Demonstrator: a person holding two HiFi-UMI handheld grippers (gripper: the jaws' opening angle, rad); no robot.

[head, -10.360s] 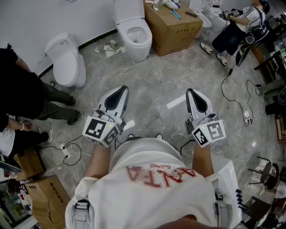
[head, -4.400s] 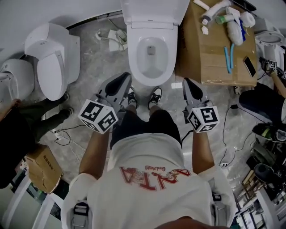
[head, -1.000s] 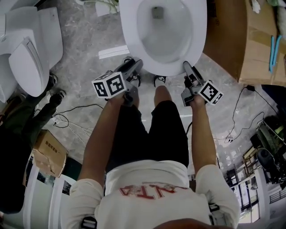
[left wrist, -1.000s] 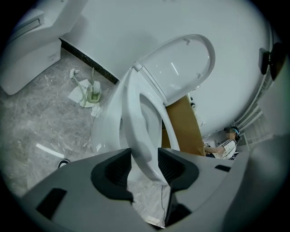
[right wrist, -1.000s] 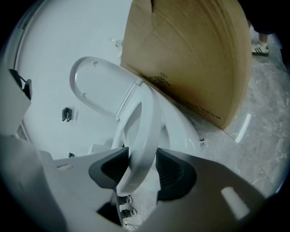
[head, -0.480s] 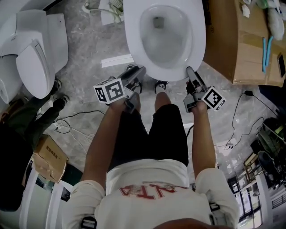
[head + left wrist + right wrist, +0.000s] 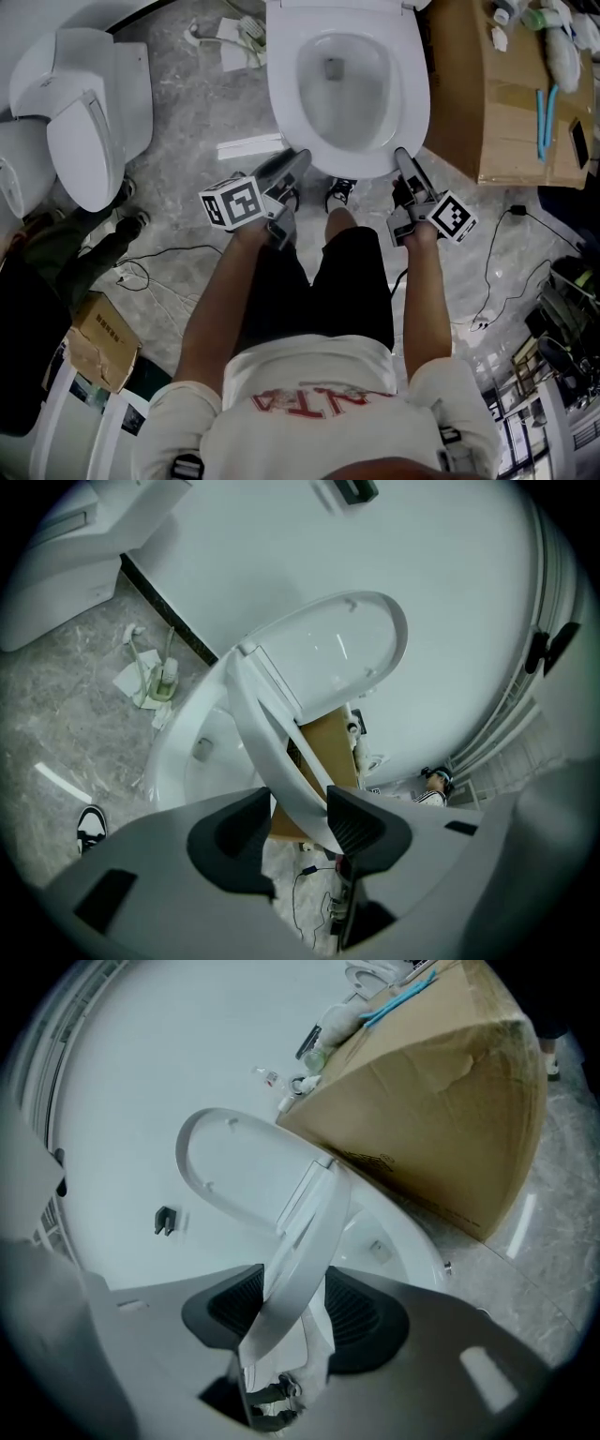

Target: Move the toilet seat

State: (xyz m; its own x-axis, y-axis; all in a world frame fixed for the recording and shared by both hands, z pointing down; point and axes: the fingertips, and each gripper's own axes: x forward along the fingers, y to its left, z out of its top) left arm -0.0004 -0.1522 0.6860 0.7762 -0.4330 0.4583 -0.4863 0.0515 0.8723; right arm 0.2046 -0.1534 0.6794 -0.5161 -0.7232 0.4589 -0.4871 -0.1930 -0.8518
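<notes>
Toilet [image 7: 342, 94] at 12, lid [image 7: 337, 658] upright. Seat [image 7: 272, 742] front now tilted up off it vs a second ago, so the lift is underway. Left gripper [image 7: 298, 808] fingers clamp its rim at 7. Right gripper [image 7: 292, 1302] fingers at 5 have just been opening slightly, rim still gripped between.

The left gripper [image 7: 296, 157] and right gripper [image 7: 404, 157] hold the toilet seat's [image 7: 284, 94] near rim; cardboard box [image 7: 506, 112] far right.
</notes>
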